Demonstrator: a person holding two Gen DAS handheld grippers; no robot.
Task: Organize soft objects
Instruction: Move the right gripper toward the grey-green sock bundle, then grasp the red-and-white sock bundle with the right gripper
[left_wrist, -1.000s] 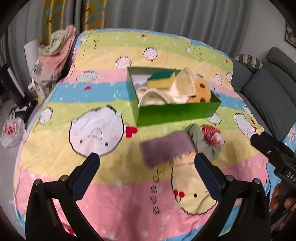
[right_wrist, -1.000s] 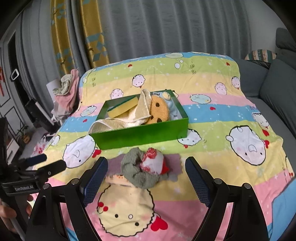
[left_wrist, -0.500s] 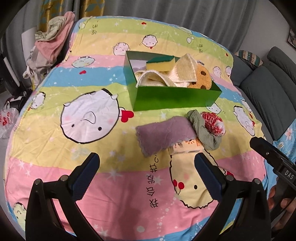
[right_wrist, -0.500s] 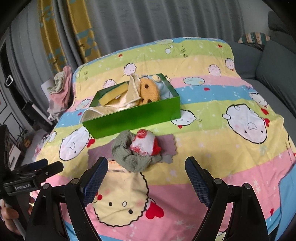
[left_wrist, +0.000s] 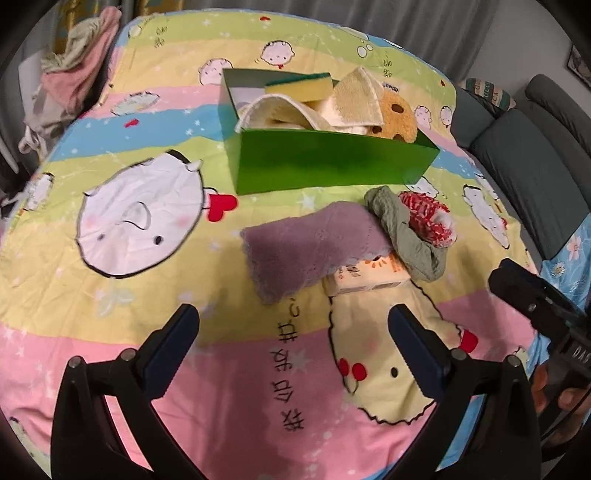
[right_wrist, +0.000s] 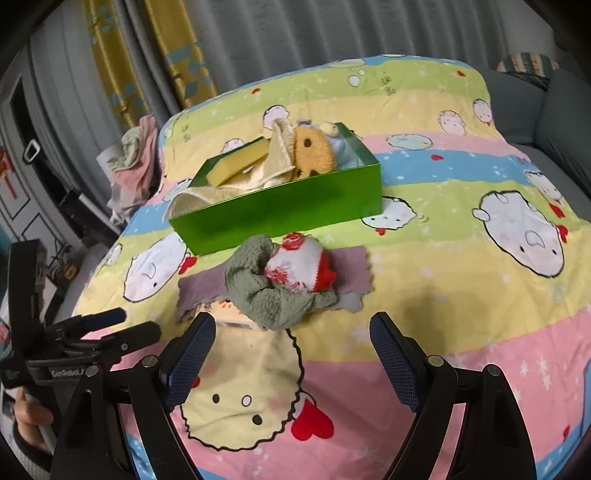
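Observation:
A green box (left_wrist: 332, 164) (right_wrist: 280, 212) on the bed holds a yellow sponge (left_wrist: 299, 86), beige towels (left_wrist: 354, 99) and an orange plush (left_wrist: 397, 112). In front of it lie a purple cloth (left_wrist: 310, 243) (right_wrist: 203, 288), a green-grey cloth (left_wrist: 402, 232) (right_wrist: 269, 295) and a red-and-white soft piece (left_wrist: 426, 218) (right_wrist: 299, 264), over a small orange-and-white pack (left_wrist: 365, 277). My left gripper (left_wrist: 293, 347) is open and empty, a little short of the purple cloth. My right gripper (right_wrist: 291, 354) is open and empty, just short of the green-grey cloth.
The bed has a striped cartoon sheet (left_wrist: 129, 277) (right_wrist: 461, 295). A pile of pink and grey clothes (left_wrist: 70, 85) (right_wrist: 133, 162) sits at the far left. A grey sofa (left_wrist: 535, 155) stands at the right. Curtains (right_wrist: 258, 44) hang behind.
Both grippers have moved forward and lower toward the cloth pile, which now looks larger and closer. Both stay open. Nothing on the bed has moved.

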